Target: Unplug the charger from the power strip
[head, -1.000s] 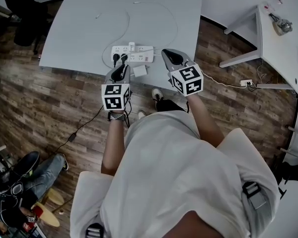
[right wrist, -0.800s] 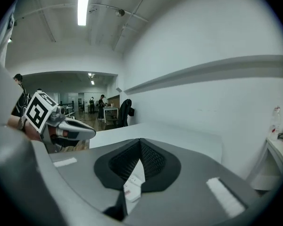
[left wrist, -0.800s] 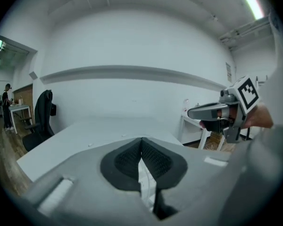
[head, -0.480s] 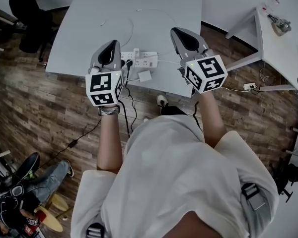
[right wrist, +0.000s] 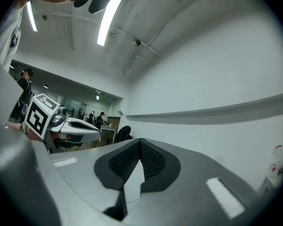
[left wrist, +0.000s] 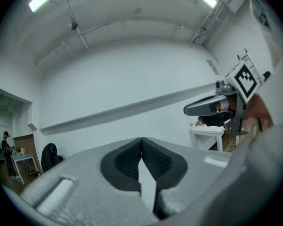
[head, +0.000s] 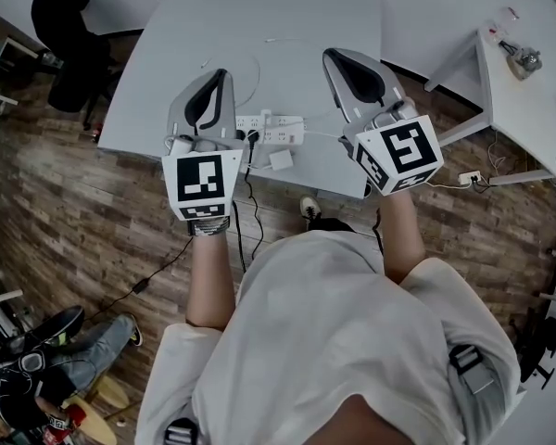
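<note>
- Both grippers have come up off the pale grey counter (head: pixel 287 17). A second ago they sat low, right at the long white power strip (head: pixel 278 130); now they hang high over the counter's near edge, either side of the strip.
- The left gripper (head: pixel 220 74) is closed with nothing in it. In the left gripper view its black ribbed pads meet at the tip, and beyond them I see only the far wall and ceiling.
- The right gripper (head: pixel 331 54) reads the same in the right gripper view: pads together, empty, pointing level at the wall.
- The small white square charger (head: pixel 281 159) lies flat on the counter just on the near side of the power strip, apart from both grippers. Its spot beside the strip looks the same in all three head views.
- A black plug (head: pixel 253 138) sits in the left part of the strip, and its black cable (head: pixel 250 211) drops over the near edge towards the wooden floor (head: pixel 74 202).
- I judge the unplugging done: the charger is out of the sockets, nothing is held, and the rise looks like a withdrawal.
- A small white piece on the strip's far edge is too small for me to identify, so I would check it before calling this finished.
</note>
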{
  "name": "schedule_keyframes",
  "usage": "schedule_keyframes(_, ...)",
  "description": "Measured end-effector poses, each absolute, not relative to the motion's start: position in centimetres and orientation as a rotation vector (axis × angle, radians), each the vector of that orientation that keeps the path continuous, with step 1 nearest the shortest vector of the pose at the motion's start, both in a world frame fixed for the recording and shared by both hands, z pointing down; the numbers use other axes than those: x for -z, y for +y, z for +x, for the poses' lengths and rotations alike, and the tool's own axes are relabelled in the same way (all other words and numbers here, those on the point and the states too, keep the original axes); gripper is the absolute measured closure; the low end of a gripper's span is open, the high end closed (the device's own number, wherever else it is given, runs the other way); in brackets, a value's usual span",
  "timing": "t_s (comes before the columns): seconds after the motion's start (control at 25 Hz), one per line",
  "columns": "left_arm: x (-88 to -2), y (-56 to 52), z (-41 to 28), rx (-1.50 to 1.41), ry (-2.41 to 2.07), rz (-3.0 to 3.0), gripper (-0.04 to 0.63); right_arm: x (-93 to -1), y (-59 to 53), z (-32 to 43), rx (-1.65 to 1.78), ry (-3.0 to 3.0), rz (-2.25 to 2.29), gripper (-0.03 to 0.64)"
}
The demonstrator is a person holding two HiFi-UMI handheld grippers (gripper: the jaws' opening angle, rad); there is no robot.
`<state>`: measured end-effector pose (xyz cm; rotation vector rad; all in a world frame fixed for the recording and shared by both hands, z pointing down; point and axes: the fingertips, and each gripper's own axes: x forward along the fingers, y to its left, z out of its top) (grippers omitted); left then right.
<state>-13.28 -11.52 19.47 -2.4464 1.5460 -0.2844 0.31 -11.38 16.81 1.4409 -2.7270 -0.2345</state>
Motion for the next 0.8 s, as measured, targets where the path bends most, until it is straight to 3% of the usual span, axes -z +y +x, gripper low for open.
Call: schedule_keyframes(0.8,-19.6,-9.8,-13.3,0.258,1.526,-2.453,0.589,-17.1,-10.2,0.4,0.223,-2.710,1.453,0.615)
